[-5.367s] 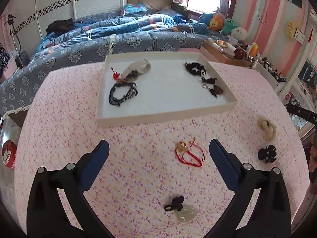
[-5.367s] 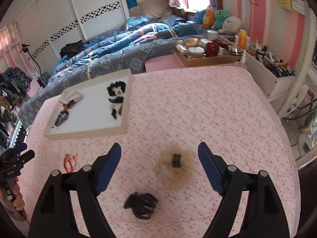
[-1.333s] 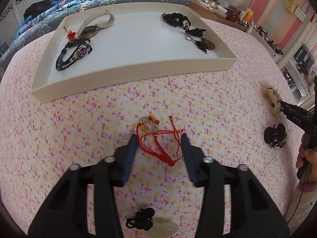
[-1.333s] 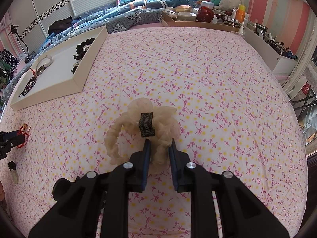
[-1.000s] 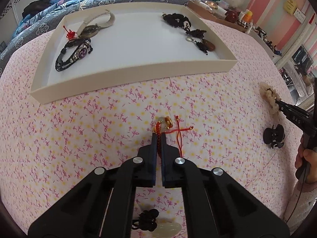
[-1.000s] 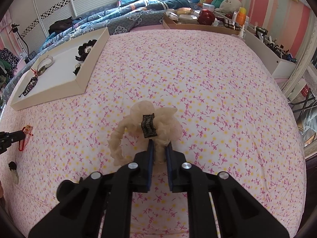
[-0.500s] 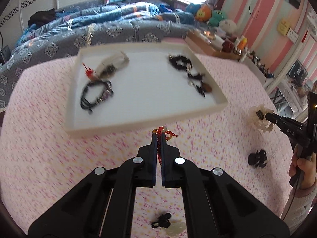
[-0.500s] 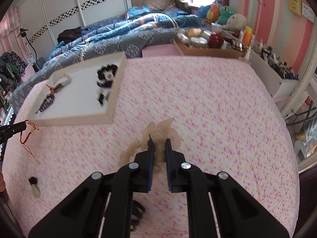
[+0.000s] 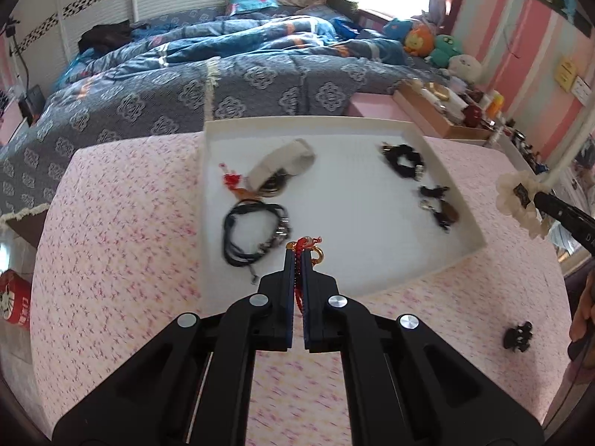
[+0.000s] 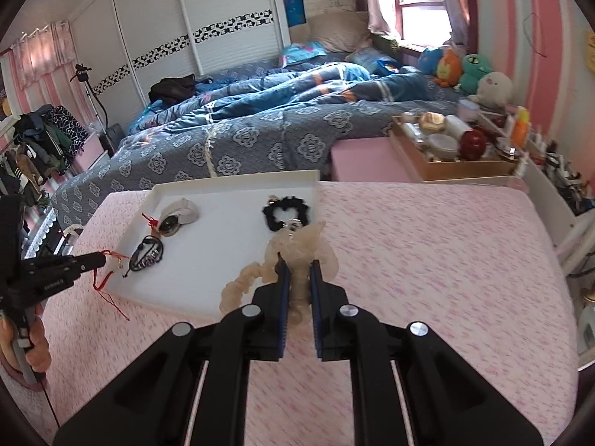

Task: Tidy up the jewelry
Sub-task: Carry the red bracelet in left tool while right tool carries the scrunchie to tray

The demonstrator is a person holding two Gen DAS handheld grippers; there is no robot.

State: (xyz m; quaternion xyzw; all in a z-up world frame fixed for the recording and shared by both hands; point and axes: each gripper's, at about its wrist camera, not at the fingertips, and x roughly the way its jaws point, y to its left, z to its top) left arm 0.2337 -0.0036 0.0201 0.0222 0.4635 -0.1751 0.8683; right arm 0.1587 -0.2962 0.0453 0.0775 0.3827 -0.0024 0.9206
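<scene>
Jewelry: several pieces already lie in the white tray (image 9: 470, 219); two more are held in the air above it, one in each pair of tongs.
Red cord bracelet (image 9: 305, 245): pinched between the fingers of the left tongs (image 9: 296, 256), with a gold charm showing at the tip; it hangs over the near edge of the tray. In the right wrist view its loose red ends dangle below the tray's near left corner.
Left tongs: closed tight on the red cord, only a thin gap between the two fingers.
Cream scrunchie (image 10: 297, 252): gripped by the right tongs (image 10: 296, 265) and lifted above the tray's right side, near the black scrunchie (image 10: 285, 212); a ruffled loop droops to the left of the fingers.
Right tongs: closed on the cream scrunchie, the fabric filling the narrow gap.
Tray contents: black cord bracelet (image 9: 256, 231) at near left, a watch with a pale strap (image 9: 282, 165) and a small red tassel (image 9: 232, 180) behind it, the black scrunchie at far right, and a dark pendant (image 9: 444, 213) on the right side.
Counter (image 9: 111, 260): covered in a pink flowered cloth; a black hair claw (image 9: 517, 336) lies on it to the right, well apart from the tray.
Person: a hand (image 10: 31, 349) grips the left tongs' handle at the left edge of the right wrist view.
</scene>
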